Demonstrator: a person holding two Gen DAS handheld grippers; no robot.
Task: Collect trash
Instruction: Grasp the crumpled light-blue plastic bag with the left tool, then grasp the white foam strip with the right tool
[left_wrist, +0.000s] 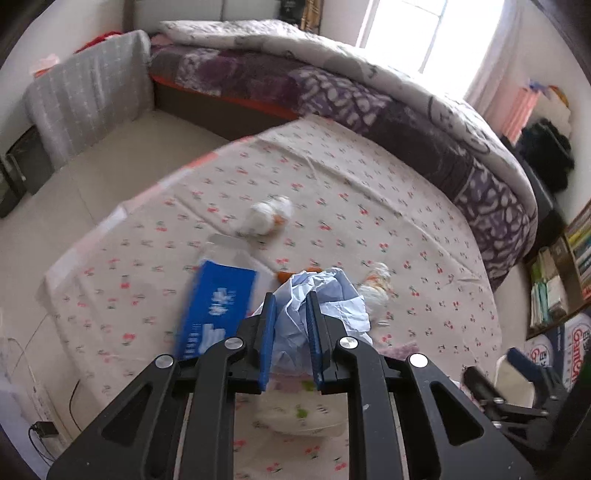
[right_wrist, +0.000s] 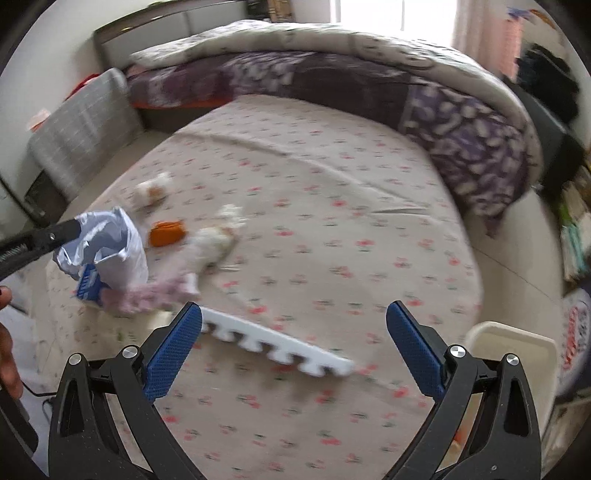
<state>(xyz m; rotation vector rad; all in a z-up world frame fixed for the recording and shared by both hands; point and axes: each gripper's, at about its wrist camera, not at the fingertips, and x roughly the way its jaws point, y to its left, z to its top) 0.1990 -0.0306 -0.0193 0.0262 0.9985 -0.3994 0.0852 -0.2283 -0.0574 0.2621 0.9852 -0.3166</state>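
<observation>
Trash scattered over a bed (right_wrist: 332, 177) dressed in a cherry-print sheet, with a purple and grey quilt (left_wrist: 406, 122) heaped along the far edge. Largest loose piece: a white foam strip (right_wrist: 277, 341) with notched edge, flat on the sheet just ahead of the right gripper (right_wrist: 295, 339), whose blue-padded jaws stand wide apart with nothing between them. Seen only from the right wrist. Next in size: a pale blue plastic bag (left_wrist: 325, 299), pinched between the nearly closed jaws of the left gripper (left_wrist: 290, 314) and hanging above the sheet. From the right wrist, the bag's mouth open and a blue carton corner at its lower edge; whether inside or merely behind, impossible to say. From the left wrist, a blue carton (left_wrist: 218, 306) with white print beside the bag, blurred.

Then two crumpled white tissue wads: one (left_wrist: 266, 216) farther up the sheet, one (left_wrist: 376, 288) just right of the bag, both streaked with orange. One small orange scrap (right_wrist: 166, 232) between bag and nearer wad, clear from the right wrist, barely peeking out in the left. One pink-lilac crumpled piece (right_wrist: 147, 295) below the bag.

Cream tray or bin rim (right_wrist: 513, 343) at the bed's right edge, contents not visible. Bookshelf (left_wrist: 569, 266) only in the left view.
</observation>
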